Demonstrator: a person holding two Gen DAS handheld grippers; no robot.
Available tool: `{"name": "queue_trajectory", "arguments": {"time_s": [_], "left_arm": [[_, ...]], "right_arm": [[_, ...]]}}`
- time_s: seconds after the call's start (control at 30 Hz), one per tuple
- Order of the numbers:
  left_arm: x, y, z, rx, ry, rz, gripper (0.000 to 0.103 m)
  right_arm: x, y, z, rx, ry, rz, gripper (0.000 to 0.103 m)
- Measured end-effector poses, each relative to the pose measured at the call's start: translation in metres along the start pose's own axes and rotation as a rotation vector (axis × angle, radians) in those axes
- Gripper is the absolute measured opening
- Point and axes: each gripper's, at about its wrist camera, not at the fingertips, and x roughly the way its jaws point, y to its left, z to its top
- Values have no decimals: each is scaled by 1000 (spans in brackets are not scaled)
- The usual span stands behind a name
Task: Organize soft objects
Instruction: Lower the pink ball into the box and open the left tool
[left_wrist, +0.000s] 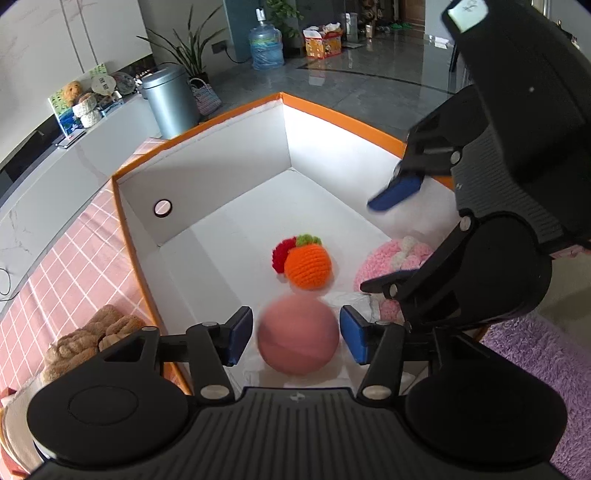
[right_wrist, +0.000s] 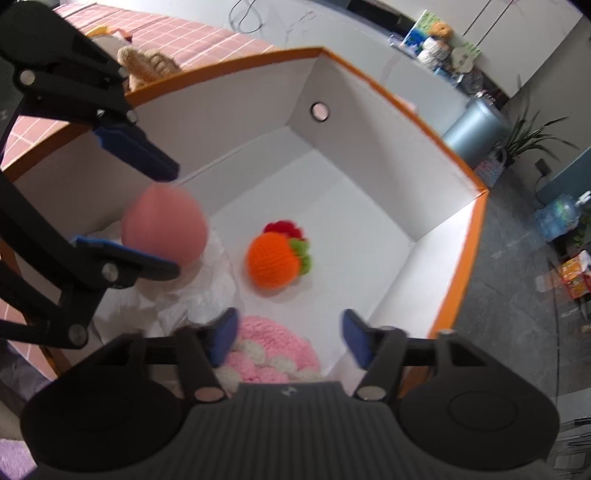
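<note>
The orange-rimmed white box (left_wrist: 122, 236) served as the collecting bin, so both grippers hung over it, pointing down inside. The left gripper (left_wrist: 295, 334) stood apart with the blurred pink ball (left_wrist: 298, 334) loose between its pads, apparently dropping. The right gripper (right_wrist: 286, 339) gaped above the pink crocheted piece (right_wrist: 273, 350), near the orange crocheted fruit (right_wrist: 271, 262) on the floor.
</note>
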Motion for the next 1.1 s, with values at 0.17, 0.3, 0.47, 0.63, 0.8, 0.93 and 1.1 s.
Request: {"name": "queue_trajectory", "arguments": {"time_s": [0.17,0.3,0.47,0.63,0.8,0.93,1.1], "left_arm": [[-14,0,-1,-25,-34,-1,75],[-27,-1,-3,-46,-64,-11,75],[-44,-1,-7,-76,-120,-19,77],[-63,1,-11,-125,-184,-13,77],[-83,4,-18,-182,-255,-4,77],[-100,0,-27,-195,-312,45,79],[-120,-3,-43,-229,-402,109,81]], "right_arm": [[-15,0,-1,-16,-23,-34,72],[-25,-1,-2,-23,-37,-66,74],[-39,-7,-3,-5,-62,-111,83],[-56,-6,-6,29,-100,-145,83],[-70,2,-16,83,-148,-186,93],[-80,13,-23,143,-205,-237,94],[-95,27,-33,276,-311,-274,96]]}}
